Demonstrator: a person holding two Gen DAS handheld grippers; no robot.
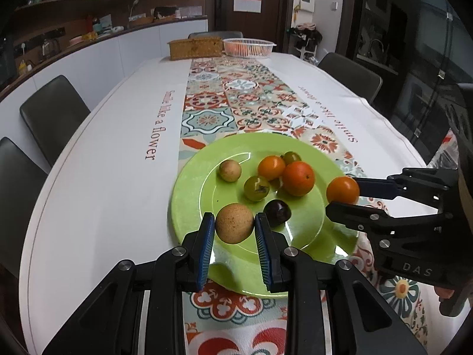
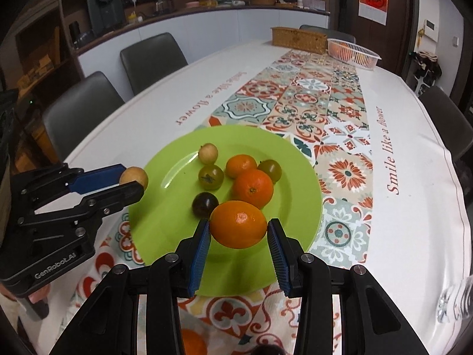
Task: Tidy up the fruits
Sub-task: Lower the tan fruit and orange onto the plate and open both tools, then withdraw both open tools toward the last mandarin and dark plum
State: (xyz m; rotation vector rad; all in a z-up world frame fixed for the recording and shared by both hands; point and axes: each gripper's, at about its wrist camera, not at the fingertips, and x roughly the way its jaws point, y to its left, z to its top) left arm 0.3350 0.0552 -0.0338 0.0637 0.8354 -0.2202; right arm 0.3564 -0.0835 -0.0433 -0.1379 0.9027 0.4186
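**Over the green plate — two fruits arriving**

Above the green plate, the left hand-held gripper is clamping a tan round fruit, the right hand-held gripper an orange — likely lowering next, then releasing gently among the fruits lying there.

A long table under a white cloth with a tiled runner is ringed by dark chairs, with white cabinets and wooden shelves behind.
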